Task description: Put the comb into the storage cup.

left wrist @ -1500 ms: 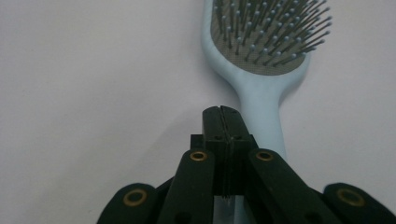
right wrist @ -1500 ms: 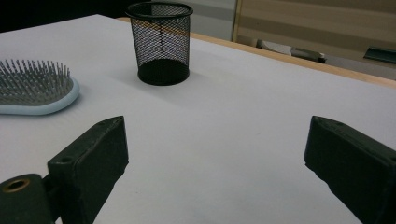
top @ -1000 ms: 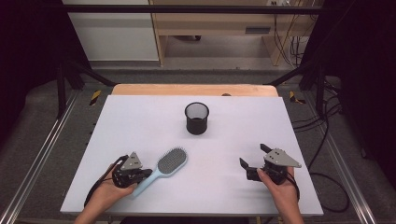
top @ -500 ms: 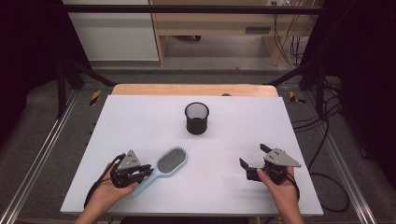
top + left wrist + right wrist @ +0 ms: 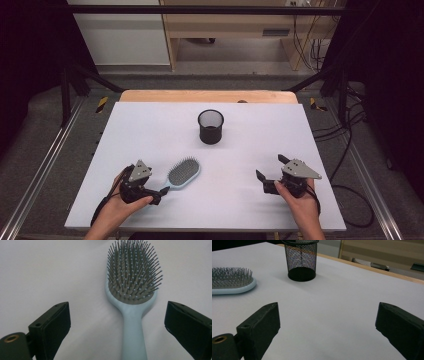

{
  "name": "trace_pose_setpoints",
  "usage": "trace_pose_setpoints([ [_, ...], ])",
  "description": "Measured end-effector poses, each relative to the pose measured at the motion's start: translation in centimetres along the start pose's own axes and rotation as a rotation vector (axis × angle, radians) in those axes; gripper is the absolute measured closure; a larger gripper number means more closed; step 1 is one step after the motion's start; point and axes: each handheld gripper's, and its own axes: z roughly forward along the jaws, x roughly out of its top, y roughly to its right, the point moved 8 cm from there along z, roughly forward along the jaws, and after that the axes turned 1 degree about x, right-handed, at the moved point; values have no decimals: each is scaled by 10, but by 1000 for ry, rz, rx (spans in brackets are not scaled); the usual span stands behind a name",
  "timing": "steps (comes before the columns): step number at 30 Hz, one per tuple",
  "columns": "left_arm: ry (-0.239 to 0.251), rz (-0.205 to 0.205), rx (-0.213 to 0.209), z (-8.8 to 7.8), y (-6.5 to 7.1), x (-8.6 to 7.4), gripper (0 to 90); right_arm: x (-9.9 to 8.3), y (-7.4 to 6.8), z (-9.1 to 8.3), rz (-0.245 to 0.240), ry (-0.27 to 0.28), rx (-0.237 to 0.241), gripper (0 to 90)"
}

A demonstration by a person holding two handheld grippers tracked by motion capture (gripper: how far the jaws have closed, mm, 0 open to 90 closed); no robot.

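At the near left we see the left gripper (image 5: 159, 194), a black tool with a grey three-cornered plate on top, and its jaws have just been opening: in the left gripper view they stand wide, the matte black pads clear of the hairbrush (image 5: 132, 297) on either side, the handle lying between them untouched. The hairbrush is pale blue smooth plastic with an oval head, a grey cushion and rows of thin dark pins tipped with small light beads; it lies bristles up on the near left part of the white table (image 5: 150, 130), its head pointing right and away. In the left gripper view the handle's end is cut off by the bottom edge, and in the high view that end is hard to tell apart from the jaw tips. Farther off, about mid-table, stands a round black wire-mesh cup (image 5: 210, 126), upright and well apart from the brush, with bare tabletop between them. A strip of light wood (image 5: 200, 96) runs along the table's far edge. At the near right the right gripper (image 5: 270, 172) rests in the person's hand with its jaws spread wide and nothing between them; in the right gripper view the cup's rim is clipped by the top edge.
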Motion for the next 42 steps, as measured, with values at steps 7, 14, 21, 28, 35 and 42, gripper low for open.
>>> trace_pose_setpoints([
  [7, -19, 22, -13, 4, 9, -1, 62, 0, 0, 0, -1, -3, 0, 58],
  [14, -61, 31, -15, 14, 16, -7, 100, -1, -1, 1, -8, -7, 5, 57],
  [21, -95, 26, -27, 20, 19, -10, 260, -1, -2, 1, -9, -11, 8, 57],
  [28, -133, 26, -47, 21, 23, -13, 421, -1, -3, 2, -16, -13, 13, 57],
  [35, -156, 37, -48, 22, 22, -14, 532, -1, -5, 3, -29, -20, 17, 57],
  [42, -156, 45, -39, 23, 22, -14, 583, -2, -6, 4, -41, -27, 21, 56],
])
